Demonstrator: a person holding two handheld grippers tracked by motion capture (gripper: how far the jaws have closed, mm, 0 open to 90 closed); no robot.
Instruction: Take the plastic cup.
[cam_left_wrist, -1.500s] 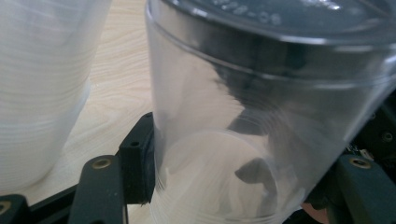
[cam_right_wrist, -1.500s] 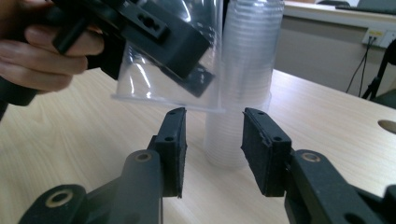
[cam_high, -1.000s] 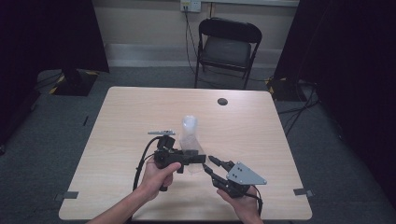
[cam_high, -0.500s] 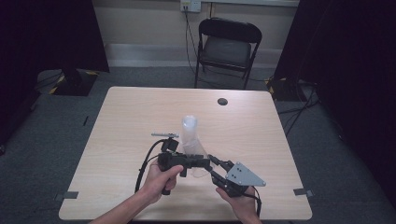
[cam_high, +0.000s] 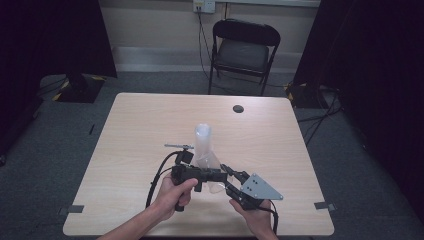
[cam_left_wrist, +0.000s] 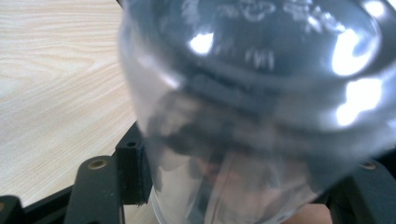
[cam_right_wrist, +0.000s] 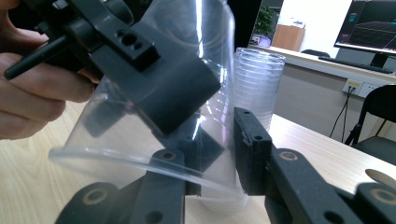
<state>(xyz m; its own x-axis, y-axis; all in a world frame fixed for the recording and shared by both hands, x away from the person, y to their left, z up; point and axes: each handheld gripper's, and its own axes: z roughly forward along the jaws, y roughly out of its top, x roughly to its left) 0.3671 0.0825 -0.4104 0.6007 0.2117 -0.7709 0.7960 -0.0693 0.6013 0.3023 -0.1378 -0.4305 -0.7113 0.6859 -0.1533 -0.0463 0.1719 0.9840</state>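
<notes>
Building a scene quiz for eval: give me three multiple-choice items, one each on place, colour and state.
1. Where is the stack of cups?
A. on the table
B. on the chair
C. on the floor
2. What colour is the loose cup?
A. red
B. clear
C. blue
3. How does the stack stand?
A. toppled
B. scattered
C. upright

Key: 1 A, the stack of cups rests on the table; 2 B, the tabletop shows through the loose cup; 3 C, the stack rises straight as one column.
</notes>
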